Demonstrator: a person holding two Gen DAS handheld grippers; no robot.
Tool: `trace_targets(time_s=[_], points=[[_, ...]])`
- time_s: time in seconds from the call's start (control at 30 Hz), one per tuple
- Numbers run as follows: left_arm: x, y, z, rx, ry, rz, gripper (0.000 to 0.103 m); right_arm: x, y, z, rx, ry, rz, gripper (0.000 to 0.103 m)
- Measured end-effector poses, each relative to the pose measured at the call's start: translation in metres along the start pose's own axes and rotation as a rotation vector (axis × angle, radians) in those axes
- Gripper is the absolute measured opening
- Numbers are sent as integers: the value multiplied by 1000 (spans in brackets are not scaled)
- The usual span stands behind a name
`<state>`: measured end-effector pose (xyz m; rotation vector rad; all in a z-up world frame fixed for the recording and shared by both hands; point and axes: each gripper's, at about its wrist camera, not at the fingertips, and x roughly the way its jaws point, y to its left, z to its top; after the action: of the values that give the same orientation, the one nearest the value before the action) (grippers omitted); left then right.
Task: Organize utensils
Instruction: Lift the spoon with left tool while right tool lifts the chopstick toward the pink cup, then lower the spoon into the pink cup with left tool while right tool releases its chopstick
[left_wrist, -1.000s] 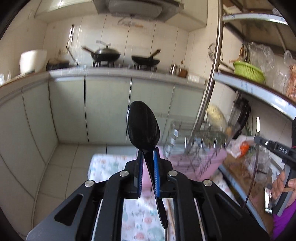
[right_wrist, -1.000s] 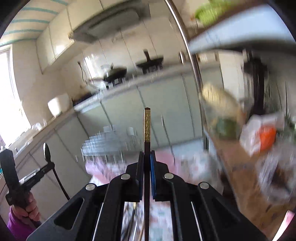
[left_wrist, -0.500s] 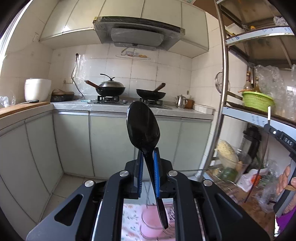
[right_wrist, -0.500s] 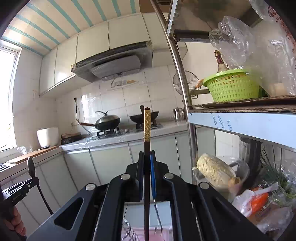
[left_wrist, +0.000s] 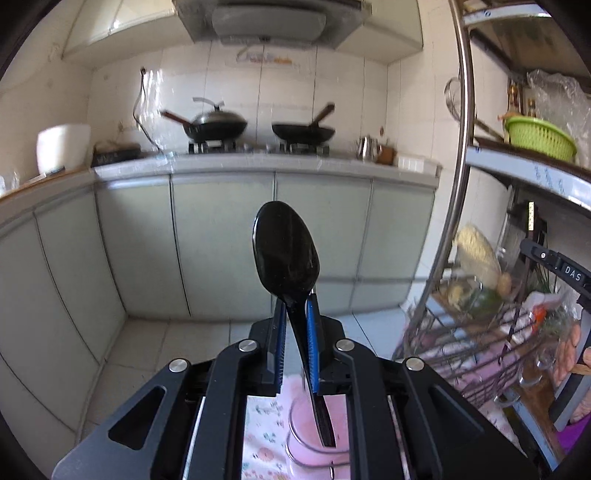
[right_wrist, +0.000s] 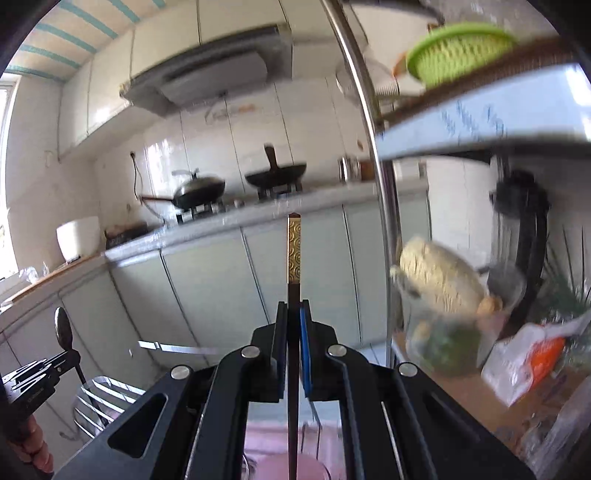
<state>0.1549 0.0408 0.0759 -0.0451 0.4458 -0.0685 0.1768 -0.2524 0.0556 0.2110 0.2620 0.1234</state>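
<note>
My left gripper (left_wrist: 295, 314) is shut on a black spoon (left_wrist: 286, 254), bowl up, its handle running down between the fingers over a pink drying rack (left_wrist: 317, 421). My right gripper (right_wrist: 294, 314) is shut on a dark chopstick with a gold patterned end (right_wrist: 294, 251), held upright. In the right wrist view the left gripper with the spoon (right_wrist: 63, 328) shows at the lower left, beside the wire dish rack (right_wrist: 99, 398). In the left wrist view the right gripper (left_wrist: 557, 266) shows at the right edge.
A metal shelf post (left_wrist: 460, 147) and shelves stand on the right, holding a green basket (left_wrist: 539, 136), bagged vegetables (right_wrist: 443, 280) and packets. Grey-green cabinets (left_wrist: 221, 240) with a stove and two woks (left_wrist: 218, 123) lie ahead. A flowered tablecloth (left_wrist: 262, 435) lies below.
Both views have tilted downward again: the counter and shelves rose in frame and the pink rack shows more below. Both grippers keep their hold on the spoon and the chopstick.
</note>
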Motion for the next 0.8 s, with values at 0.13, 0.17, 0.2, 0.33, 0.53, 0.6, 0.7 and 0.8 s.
trace_targets(time_s=[0.13, 0.17, 0.2, 0.33, 0.53, 0.6, 0.7, 0.8], points=[[13, 2, -15, -17, 73, -23, 10, 15, -3, -16, 4, 94, 4, 6], [16, 3, -18, -25, 93, -29, 10, 18, -4, -21, 9, 118, 10, 6], [18, 3, -20, -31, 106, -33, 10, 20, -5, -24, 8, 133, 10, 6], [26, 7, -28, -62, 160, -57, 9, 26, 1, -35, -12, 190, 15, 6], [34, 14, -28, -113, 221, -57, 21, 42, -12, -38, 56, 324, 51, 20], [31, 20, -27, -140, 226, -66, 26, 40, -20, -37, 93, 340, 68, 28], [25, 26, -24, -162, 227, -74, 27, 29, -24, -32, 94, 325, 82, 35], [14, 30, -18, -174, 210, -79, 28, 14, -23, -30, 76, 309, 85, 35]])
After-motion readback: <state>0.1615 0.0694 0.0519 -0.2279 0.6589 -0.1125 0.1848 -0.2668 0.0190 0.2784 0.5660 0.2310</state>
